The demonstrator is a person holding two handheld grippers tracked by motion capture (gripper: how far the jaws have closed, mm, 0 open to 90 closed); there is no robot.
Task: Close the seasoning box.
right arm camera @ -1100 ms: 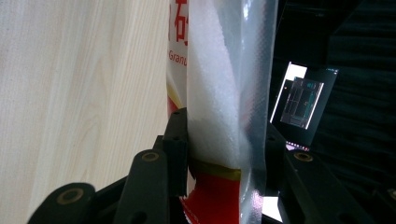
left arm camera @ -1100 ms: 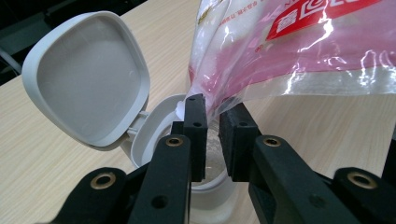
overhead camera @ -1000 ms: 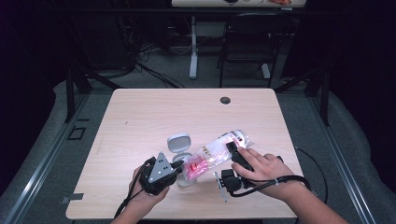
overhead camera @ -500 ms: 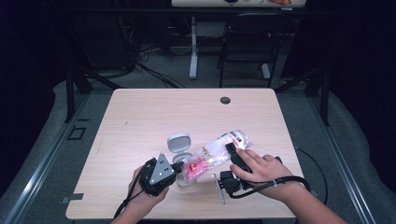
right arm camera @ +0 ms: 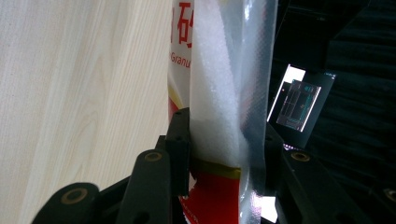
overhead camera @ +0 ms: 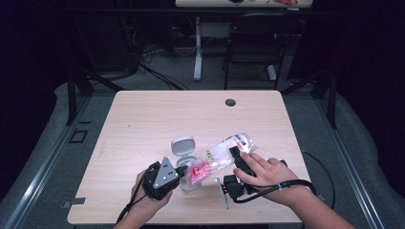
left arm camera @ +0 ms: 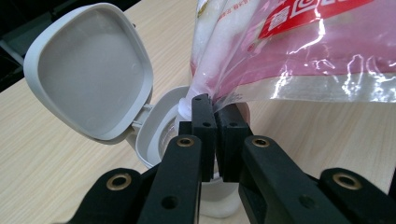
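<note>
Left tool (left arm camera: 215,114) pinches glossy clear plastic bag (left arm camera: 299,51) corner; right tool (right arm camera: 224,140) clamps bag; white granules inside.

the table (overhead camera: 143,114) lies bare from 9 round to 2 o'clock of the jar (overhead camera: 191,179) — open passage there. the raised lid (overhead camera: 183,145) blocks 11 o'clock, the slanting bag (overhead camera: 222,152) bars 2 o'clock — both hands crowd the near edge.

Clear sugar bag (overhead camera: 220,155) tilted, mouth over open jar (overhead camera: 187,164) (lid up).

left claw (left arm camera: 215,116) | jaws just closed | pinching bag (left arm camera: 299,51) corner over open container (left arm camera: 161,135)
</note>
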